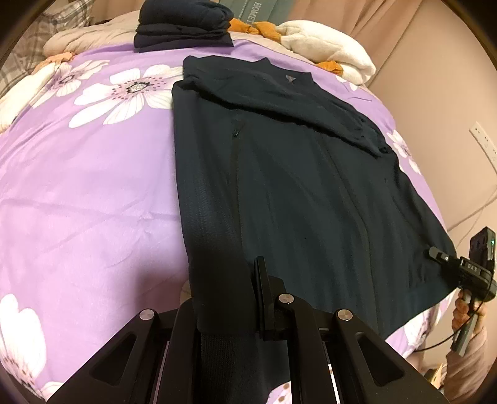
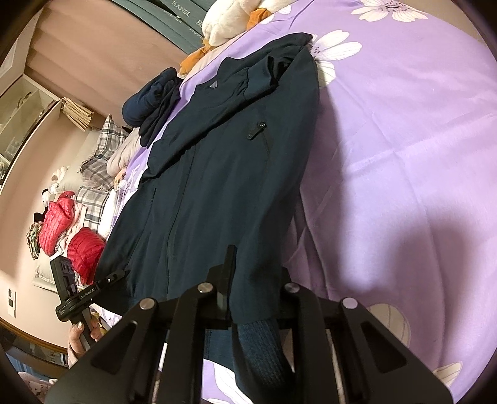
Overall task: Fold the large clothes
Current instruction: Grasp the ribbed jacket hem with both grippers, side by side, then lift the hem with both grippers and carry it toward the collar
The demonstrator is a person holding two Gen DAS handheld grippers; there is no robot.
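Tongs (image 1: 236, 298) at jacket (image 1: 279, 174) hem, collar far.

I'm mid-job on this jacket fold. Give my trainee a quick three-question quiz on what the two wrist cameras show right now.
1. True or false: both grippers are shut on the hem of the dark jacket.
2. What lies beyond the jacket's collar? A) folded dark clothes B) a red coat C) a book
3. Fill in: the jacket lies on a purple bedspread printed with white ____.

Key:
1. True: the left gripper and the right gripper each pinch a hem corner.
2. A, the folded dark clothes.
3. Flowers.
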